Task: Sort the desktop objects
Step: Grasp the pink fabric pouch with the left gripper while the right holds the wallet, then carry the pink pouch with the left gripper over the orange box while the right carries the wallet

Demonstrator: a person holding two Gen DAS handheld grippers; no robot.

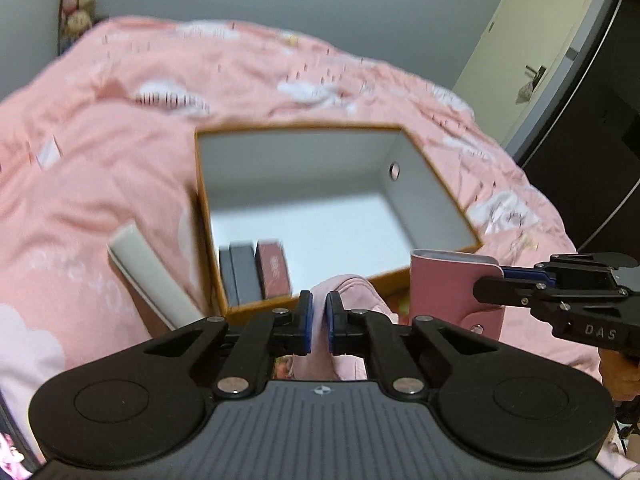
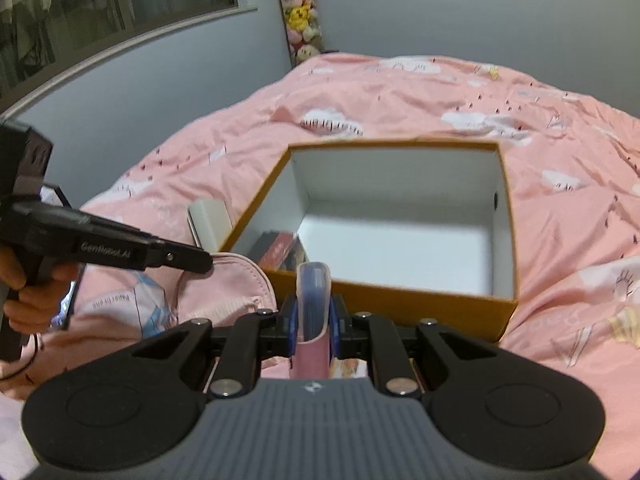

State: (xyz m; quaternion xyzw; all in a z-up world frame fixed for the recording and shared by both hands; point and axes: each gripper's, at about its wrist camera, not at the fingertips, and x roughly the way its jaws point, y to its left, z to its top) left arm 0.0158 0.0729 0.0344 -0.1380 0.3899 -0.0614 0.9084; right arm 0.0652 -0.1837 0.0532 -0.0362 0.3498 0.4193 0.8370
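My left hand-held gripper (image 1: 319, 322) is clenched on the pink cloth pouch (image 1: 344, 292) just near of the box (image 1: 436, 168), right hand-held gripper (image 2: 314, 326) grasping the pink card holder (image 2: 312, 354) upright; only left cam shows its snap flap.

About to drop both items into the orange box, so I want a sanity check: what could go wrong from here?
1. The left gripper pinches only a fold of the pink fabric pouch; it may slip or snag the box rim.
2. The right gripper holds the pink card wallet by its edge; it could swing loose.
3. The small boxes crowd one corner.
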